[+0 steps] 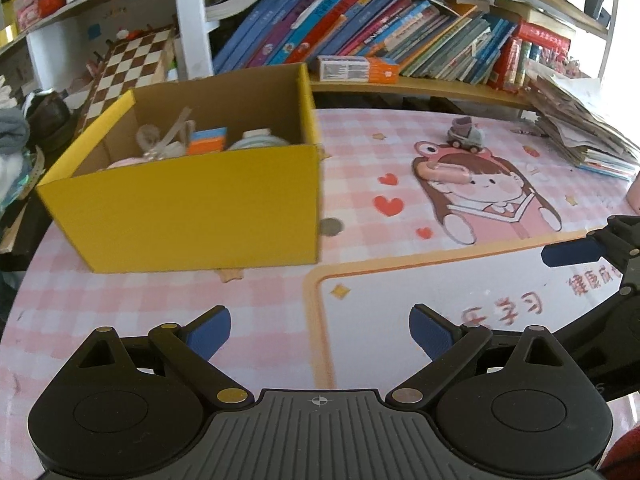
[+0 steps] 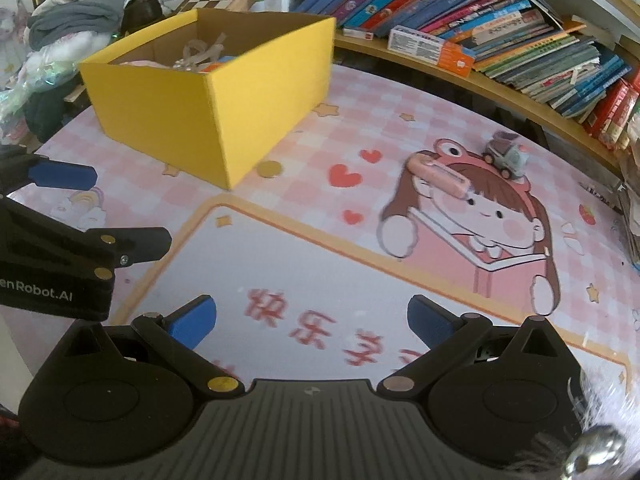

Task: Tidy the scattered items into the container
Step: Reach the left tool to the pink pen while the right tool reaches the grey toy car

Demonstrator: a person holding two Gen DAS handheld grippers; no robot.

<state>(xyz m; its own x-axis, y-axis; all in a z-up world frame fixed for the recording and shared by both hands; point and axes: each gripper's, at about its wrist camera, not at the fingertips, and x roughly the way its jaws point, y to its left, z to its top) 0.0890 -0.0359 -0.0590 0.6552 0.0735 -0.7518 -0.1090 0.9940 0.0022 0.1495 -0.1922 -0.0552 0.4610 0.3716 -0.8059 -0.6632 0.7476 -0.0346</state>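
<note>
the surface (image 1: 248, 296), covered by a pink checked mat with a cartoon girl printed on it, is filling most of both views. behind it, a bookshelf (image 1: 420, 84) packed with leaning books is running across the top of the left wrist view and the upper right of the right wrist view. the yellow cardboard box (image 1: 192, 204) is sitting open-topped on the surface, in the left centre of the left wrist view and the upper left of the right wrist view (image 2: 240, 100), already holding several items, among them an orange and blue block and some pale things too jumbled to tell apart. the left claw (image 1: 320, 336) is hovering at the bottom centre of its own view with its blue pads spread wide apart and gripping nothing. the right claw (image 2: 312, 322) is hanging at the bottom centre of its view, likewise wide open and gripping nothing. a pink pen-like item (image 2: 438, 178) is lying on the cartoon's head, right of centre in the right wrist view. just beside it, toward the shelf, a small toy truck (image 2: 506, 158) is standing upright. a round coin-like disc (image 2: 269, 169) is lying close to the box's near corner.
</note>
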